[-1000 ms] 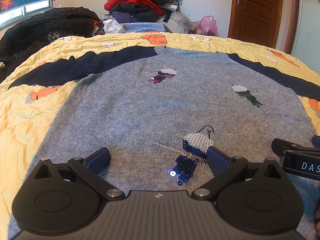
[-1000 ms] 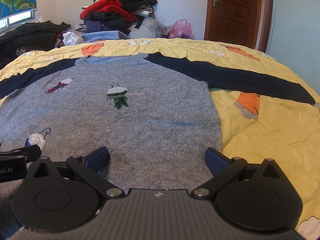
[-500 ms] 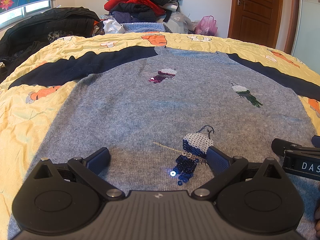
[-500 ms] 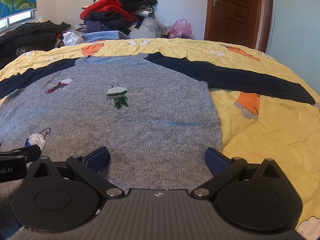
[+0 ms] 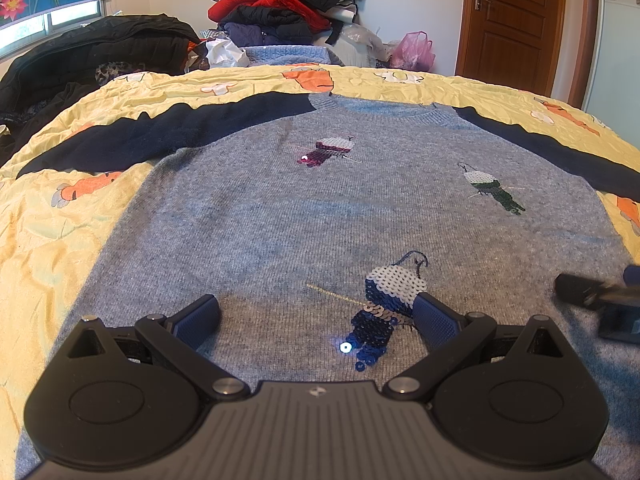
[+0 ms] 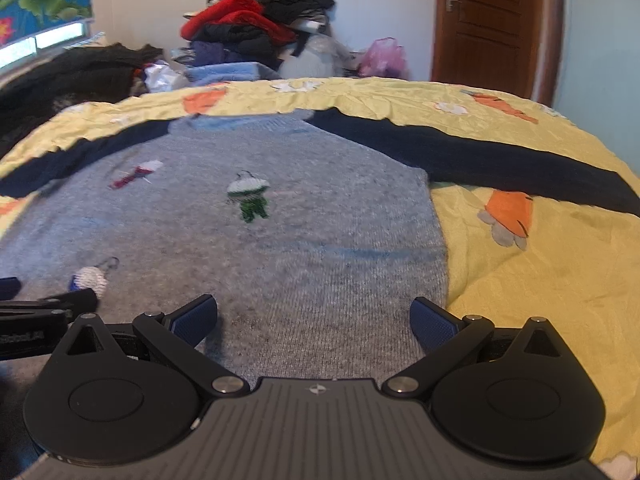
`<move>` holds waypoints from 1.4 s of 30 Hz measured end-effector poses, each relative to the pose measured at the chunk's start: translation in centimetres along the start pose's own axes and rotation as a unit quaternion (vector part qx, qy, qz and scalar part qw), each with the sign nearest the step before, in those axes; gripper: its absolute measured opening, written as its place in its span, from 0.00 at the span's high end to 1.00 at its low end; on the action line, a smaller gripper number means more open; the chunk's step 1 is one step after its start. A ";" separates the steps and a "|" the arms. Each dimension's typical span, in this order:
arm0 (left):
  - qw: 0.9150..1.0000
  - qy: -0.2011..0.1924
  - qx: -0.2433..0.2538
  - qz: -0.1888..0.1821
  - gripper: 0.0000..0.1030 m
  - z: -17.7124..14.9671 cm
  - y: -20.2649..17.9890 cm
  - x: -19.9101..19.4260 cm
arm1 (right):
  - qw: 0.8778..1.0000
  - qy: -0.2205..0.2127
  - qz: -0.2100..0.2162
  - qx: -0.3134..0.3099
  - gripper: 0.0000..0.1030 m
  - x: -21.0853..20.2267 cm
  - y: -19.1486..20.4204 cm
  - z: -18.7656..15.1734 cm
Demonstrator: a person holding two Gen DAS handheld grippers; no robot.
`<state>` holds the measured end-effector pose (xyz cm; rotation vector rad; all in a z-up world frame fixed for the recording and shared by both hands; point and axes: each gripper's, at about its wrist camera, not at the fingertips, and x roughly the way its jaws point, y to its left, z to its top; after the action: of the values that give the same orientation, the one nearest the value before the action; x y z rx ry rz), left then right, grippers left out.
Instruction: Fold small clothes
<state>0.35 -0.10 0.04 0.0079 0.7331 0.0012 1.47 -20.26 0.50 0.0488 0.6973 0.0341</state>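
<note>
A grey knit sweater (image 5: 280, 216) with dark navy sleeves and sequin bird patches lies flat, front up, on a yellow bedspread (image 5: 52, 232). It also shows in the right wrist view (image 6: 320, 248). My left gripper (image 5: 316, 316) is open and empty, low over the sweater's lower left part, its right finger beside the blue sequin bird (image 5: 384, 304). My right gripper (image 6: 314, 318) is open and empty over the lower right part, near the sweater's right side edge. Each gripper shows at the edge of the other's view.
The right navy sleeve (image 6: 500, 164) stretches out across the bedspread; the left sleeve (image 5: 152, 136) does the same. A pile of clothes (image 5: 280, 12) stands beyond the bed's far edge. Dark jackets (image 5: 80, 56) lie at the far left. A wooden door (image 5: 512, 20) is at the back right.
The right gripper has started to move: its view is now blurred and shifted a little. The left gripper has not moved. Both stay open.
</note>
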 end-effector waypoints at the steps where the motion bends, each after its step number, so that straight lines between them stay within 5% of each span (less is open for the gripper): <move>1: 1.000 0.000 0.000 0.000 0.00 0.0 0.0 0.0 | 1.000 -0.005 0.024 0.009 0.00 -0.4 -0.8 0.4; 7: 1.000 0.000 0.000 0.000 0.00 0.0 0.0 0.0 | 0.975 -0.057 0.118 0.179 0.01 -1.7 -12.1 4.2; 15: 1.000 0.000 0.000 0.000 0.00 0.0 0.0 0.0 | 0.918 -0.122 -0.028 0.377 0.22 0.1 -30.8 6.1; 19: 1.000 0.000 0.000 0.000 0.00 0.0 0.0 0.0 | 0.875 -0.110 -0.023 0.471 0.24 2.2 -36.1 3.8; 22: 1.000 0.000 0.000 0.000 0.00 0.0 0.0 0.0 | 0.857 -0.118 -0.023 0.502 0.30 3.1 -37.3 2.5; 28: 1.000 0.000 0.000 0.000 0.00 0.0 0.0 0.0 | 0.858 -0.134 -0.032 0.496 0.37 4.8 -38.5 3.2; 29: 1.000 0.000 0.000 0.000 0.00 0.0 0.0 0.0 | 0.857 -0.135 -0.037 0.496 0.43 4.9 -38.8 3.5; 32: 1.000 -0.001 0.000 0.000 0.00 0.0 0.0 0.0 | 0.870 -0.111 -0.063 0.477 0.84 5.5 -38.9 4.3; 36: 1.000 -0.001 0.000 0.000 0.00 0.0 0.0 0.0 | 0.891 -0.122 -0.090 0.428 0.84 4.7 -37.0 6.0; 42: 1.000 -0.001 0.000 0.000 0.00 0.0 0.0 0.0 | 0.944 -0.161 0.051 0.282 0.84 2.9 -24.3 11.9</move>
<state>0.31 -0.13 0.05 0.0073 0.7316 0.0011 11.73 -44.80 6.38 0.6285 0.3576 -0.0752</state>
